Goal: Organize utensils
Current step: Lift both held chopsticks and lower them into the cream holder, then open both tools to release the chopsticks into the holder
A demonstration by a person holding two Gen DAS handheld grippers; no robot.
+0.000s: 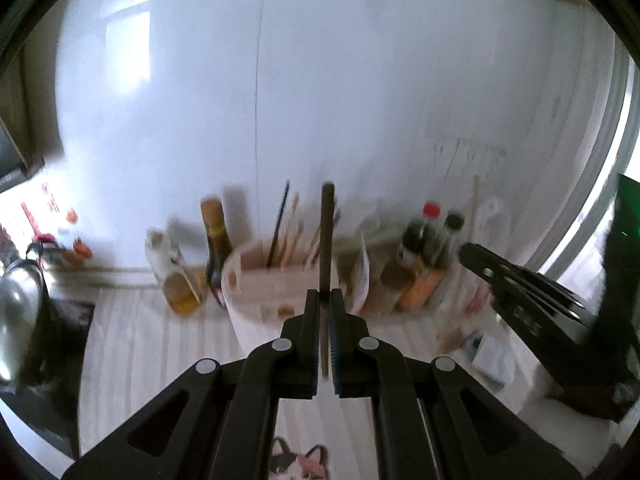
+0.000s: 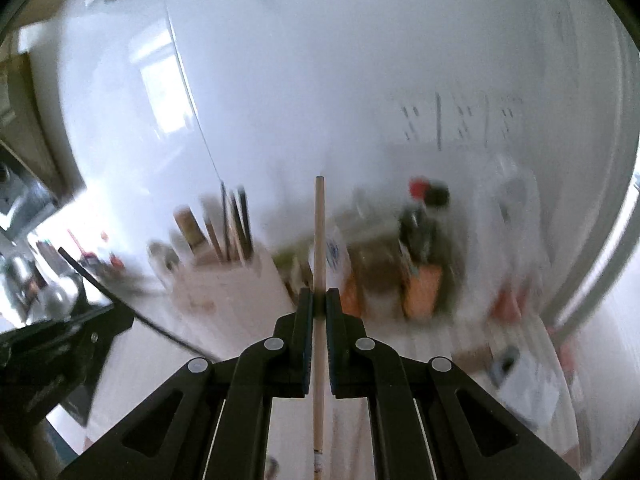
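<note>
My left gripper (image 1: 325, 300) is shut on a dark brown chopstick (image 1: 327, 232) that sticks up past the fingertips. Behind it stands a pale utensil holder (image 1: 260, 284) with several chopsticks in it. My right gripper (image 2: 319, 300) is shut on a light wooden chopstick (image 2: 319, 224) that runs straight up between the jaws. In the right wrist view the utensil holder (image 2: 224, 276) sits to the left, and the other gripper shows at the far left with its dark chopstick (image 2: 120, 300) slanting. Both views are blurred by motion.
Sauce bottles (image 1: 216, 240) and an oil bottle (image 1: 176, 280) stand left of the holder; more bottles (image 1: 428, 252) crowd its right. A metal kettle (image 1: 20, 312) sits far left. The other gripper's black body (image 1: 532, 300) fills the right. A white wall (image 1: 280, 80) rises behind the striped tabletop (image 1: 160, 340).
</note>
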